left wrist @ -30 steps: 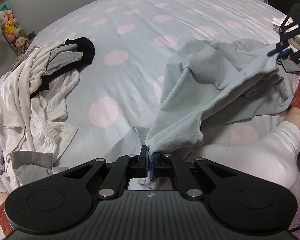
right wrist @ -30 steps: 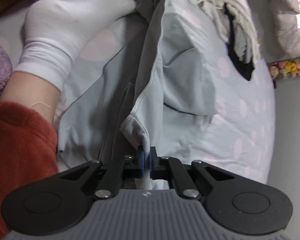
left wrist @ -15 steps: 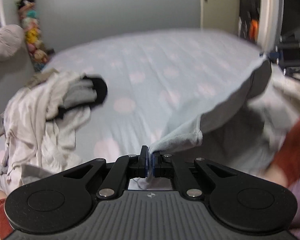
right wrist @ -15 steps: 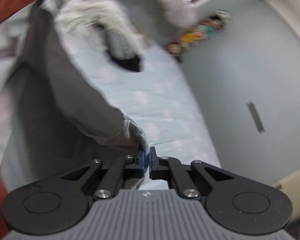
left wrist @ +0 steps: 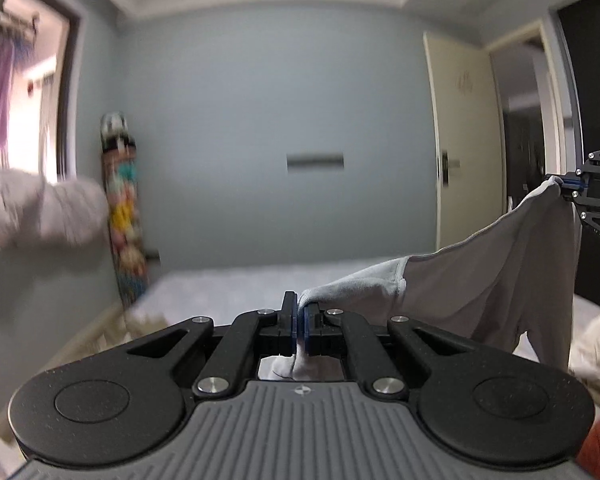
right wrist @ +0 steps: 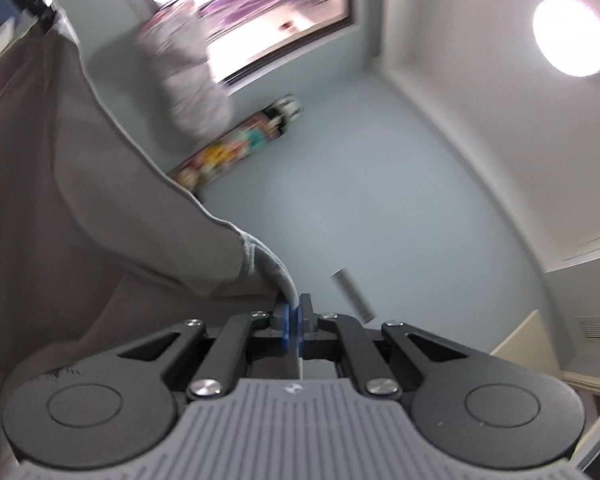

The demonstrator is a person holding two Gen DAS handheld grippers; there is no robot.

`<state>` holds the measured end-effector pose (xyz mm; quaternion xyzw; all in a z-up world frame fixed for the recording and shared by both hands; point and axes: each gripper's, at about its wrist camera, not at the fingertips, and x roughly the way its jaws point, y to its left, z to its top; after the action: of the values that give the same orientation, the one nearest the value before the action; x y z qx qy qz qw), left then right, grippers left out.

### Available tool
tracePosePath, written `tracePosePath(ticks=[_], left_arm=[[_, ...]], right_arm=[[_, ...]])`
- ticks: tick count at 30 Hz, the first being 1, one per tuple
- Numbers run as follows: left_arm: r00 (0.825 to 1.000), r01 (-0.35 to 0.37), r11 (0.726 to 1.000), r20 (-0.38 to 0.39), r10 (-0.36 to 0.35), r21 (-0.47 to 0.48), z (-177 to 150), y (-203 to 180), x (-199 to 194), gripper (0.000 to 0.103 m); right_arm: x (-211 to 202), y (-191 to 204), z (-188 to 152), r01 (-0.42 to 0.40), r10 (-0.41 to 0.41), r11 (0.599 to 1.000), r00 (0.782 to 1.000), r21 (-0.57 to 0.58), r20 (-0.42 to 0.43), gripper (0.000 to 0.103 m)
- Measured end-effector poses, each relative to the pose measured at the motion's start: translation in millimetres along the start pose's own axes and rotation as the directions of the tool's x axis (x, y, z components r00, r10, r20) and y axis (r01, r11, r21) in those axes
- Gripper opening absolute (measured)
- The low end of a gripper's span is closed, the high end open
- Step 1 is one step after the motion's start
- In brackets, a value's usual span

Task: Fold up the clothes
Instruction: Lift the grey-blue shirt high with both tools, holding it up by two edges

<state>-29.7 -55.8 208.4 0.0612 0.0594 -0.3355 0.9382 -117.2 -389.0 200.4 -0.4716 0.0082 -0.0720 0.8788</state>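
A pale grey garment (left wrist: 500, 264) hangs in the air, stretched between both grippers. My left gripper (left wrist: 300, 322) is shut on one corner of it, the cloth bunched between the blue pads. The right gripper (left wrist: 572, 190) shows at the right edge of the left wrist view, pinching the opposite corner higher up. In the right wrist view, my right gripper (right wrist: 294, 320) is shut on the grey garment (right wrist: 80, 200), which drapes away to the left, up to the left gripper (right wrist: 40, 4) at the top left corner.
The bed (left wrist: 228, 284) lies low beyond the left gripper, against a blue-grey wall. A column of plush toys (left wrist: 126, 216) stands by the wall, near a window (right wrist: 268, 8). A door (left wrist: 464, 140) is at the right. A ceiling light (right wrist: 570, 24) glows overhead.
Both grippers have risen well above the bed with the garment still held. The views now tilt up to the wall and ceiling; the bed and clothes pile have dropped out of sight.
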Motion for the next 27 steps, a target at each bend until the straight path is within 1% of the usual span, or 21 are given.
tracePosePath(ticks=[2,5,10,13,16,19,21,23,24,25,27], left_arm=[[0.997,-0.009,1.0,0.075,0.008,0.006,19.4,1.5,-13.7,0.001],[0.985,-0.004,1.0,0.175,0.005,-0.004,45.2,6.2,-37.0,0.001],[0.948,0.02,1.0,0.316,-0.02,0.003,82.8,7.1,-78.7,0.001],[0.924,0.029,0.999,0.381,-0.038,0.029,96.8,0.5,-100.6,0.001],[0.909,0.016,0.998,0.415,-0.042,0.065,102.3,-11.8,-117.3,0.001],[0.896,0.004,0.995,0.442,-0.047,0.098,105.6,-23.7,-131.8,0.001],[0.892,0.009,0.993,0.448,-0.059,0.114,105.3,-29.8,-136.9,0.001],[0.892,0.027,0.992,0.444,-0.081,0.127,105.1,-34.2,-139.4,0.001],[0.895,0.04,0.99,0.435,-0.096,0.136,105.2,-35.3,-138.4,0.001],[0.899,0.054,0.988,0.424,-0.111,0.144,105.4,-35.7,-137.9,0.001],[0.909,0.082,0.985,0.395,-0.135,0.149,105.7,-37.4,-129.0,0.001]], right_arm=[[-14.3,-17.0,15.6,0.052,-0.052,0.999,0.998,-0.003,0.04,0.004],[-43.2,-39.6,38.3,0.114,-0.114,0.993,0.989,-0.005,0.092,0.004],[-87.7,-67.0,65.4,0.177,-0.176,0.984,0.972,0.007,0.154,0.004],[-111.9,-77.1,75.3,0.202,-0.209,0.978,0.96,0.055,0.185,0.004],[-134.4,-82.3,80.2,0.216,-0.228,0.973,0.953,0.078,0.198,0.004],[-156.6,-83.7,82.5,0.255,-0.269,0.963,0.937,0.09,0.221,0.004],[-172.2,-85.7,83.3,0.279,-0.296,0.955,0.926,0.104,0.235,0.004],[-190.7,-88.9,81.7,0.297,-0.317,0.947,0.917,0.12,0.24,0.004],[-198.7,-89.9,80.5,0.302,-0.325,0.945,0.914,0.127,0.241,0.004],[-204.8,-90.7,79.2,0.304,-0.329,0.943,0.914,0.134,0.238,0.004],[-207.6,-90.7,74.7,0.295,-0.322,0.944,0.922,0.149,0.216,0.004]])
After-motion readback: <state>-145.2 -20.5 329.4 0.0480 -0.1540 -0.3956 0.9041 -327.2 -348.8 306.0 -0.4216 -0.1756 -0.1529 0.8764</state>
